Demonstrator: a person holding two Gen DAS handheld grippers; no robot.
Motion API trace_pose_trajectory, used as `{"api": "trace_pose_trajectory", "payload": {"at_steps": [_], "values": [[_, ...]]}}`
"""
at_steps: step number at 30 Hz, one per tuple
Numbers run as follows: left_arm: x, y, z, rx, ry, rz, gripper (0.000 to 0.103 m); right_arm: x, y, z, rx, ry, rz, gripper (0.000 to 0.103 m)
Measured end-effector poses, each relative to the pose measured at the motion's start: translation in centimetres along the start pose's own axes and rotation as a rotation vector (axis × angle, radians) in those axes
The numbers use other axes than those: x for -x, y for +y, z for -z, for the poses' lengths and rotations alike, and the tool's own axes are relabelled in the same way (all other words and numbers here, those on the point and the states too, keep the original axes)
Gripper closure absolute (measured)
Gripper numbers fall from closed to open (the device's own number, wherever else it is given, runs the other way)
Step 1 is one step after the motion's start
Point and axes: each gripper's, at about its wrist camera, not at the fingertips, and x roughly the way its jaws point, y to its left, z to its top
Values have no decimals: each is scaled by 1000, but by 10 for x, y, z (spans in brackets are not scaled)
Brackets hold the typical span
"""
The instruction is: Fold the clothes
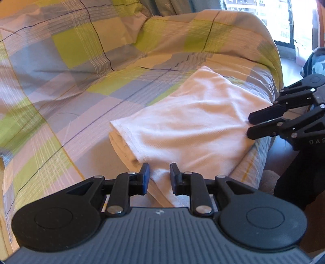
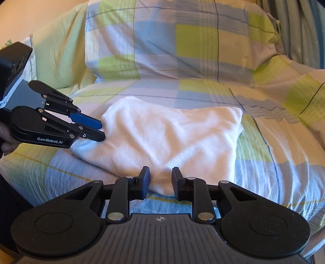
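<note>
A white garment (image 1: pixel 193 126) lies folded into a thick rectangle on the plaid bed sheet (image 1: pixel 81 85). My left gripper (image 1: pixel 159 176) sits low over its near corner. The jaws stand a narrow gap apart with white cloth showing between them, but nothing is pinched. In the right wrist view the left gripper (image 2: pixel 101 131) touches the left edge of the garment (image 2: pixel 172 138). My right gripper (image 2: pixel 160 178) is narrowly open at the garment's near edge. From the left wrist view, the right gripper (image 1: pixel 249 126) has its tips against the garment's right side.
A plaid pillow (image 2: pixel 172 40) and a bunched duvet (image 1: pixel 203 34) lie behind the garment. The bed edge (image 1: pixel 262 154) drops off to the floor on the right. A window (image 1: pixel 284 18) is at the far right. A hand (image 2: pixel 6 140) holds the left gripper.
</note>
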Motion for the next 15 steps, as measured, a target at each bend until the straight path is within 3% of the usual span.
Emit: {"api": "trace_pose_trajectory", "payload": {"at_steps": [2,5,6,9,12,15], "values": [[4,3,-4,12,-40,-12,85,7,-7,0,-19,-28,47,79],[1,1,-9,14,-38,-1,85,0,-26,6,-108,28,93,82],[-2,-2,-10,3,-32,0,85,1,-31,6,-137,20,99,88],[-5,-8,-16,-10,-49,22,85,9,-41,3,-185,-42,126,85],[-6,-9,-22,5,-71,30,85,10,-49,-4,-226,-93,101,84],[-14,-9,-25,10,-50,13,85,-8,-49,-20,-162,-73,93,85]]}}
